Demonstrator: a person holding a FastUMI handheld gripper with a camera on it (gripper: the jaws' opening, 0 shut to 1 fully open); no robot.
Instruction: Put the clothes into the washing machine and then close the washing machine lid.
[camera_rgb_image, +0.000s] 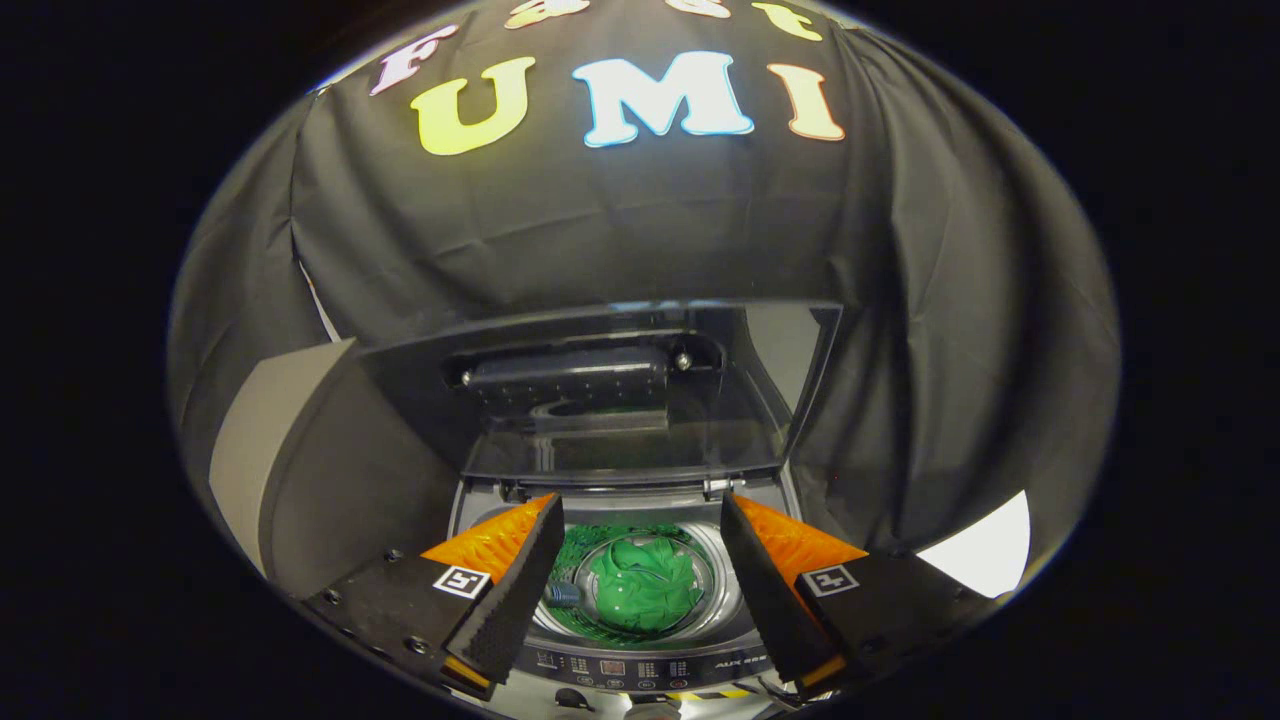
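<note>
My gripper (640, 580) is spread wide and holds nothing. Its two fingers (515, 590) stand well apart, black pads facing each other across an open gap, orange backs turned outward, and neither pad touches anything. Each finger carries a small square black-and-white marker near its base.

Through that gap I look straight down into the washing machine (640, 665), which I take as my landmark. The green clothes (645, 585) lie bunched in the bottom of its drum (725, 590), below and beyond my fingertips, clear of both pads. The drum's pale ring shows around the heap, and green colour reflects off its perforated wall behind the clothes. A small blue-grey piece sits at the drum's edge, just beside the left pad; I cannot tell what it is.

The washing machine lid (640, 400) stands open, tilted up at the far side of the drum, its clear smoked panel rising above the hinge line. The machine's dark control strip runs along the near edge of the drum, under my fingers. A grey panel (270, 450) stands to the machine's left.
</note>
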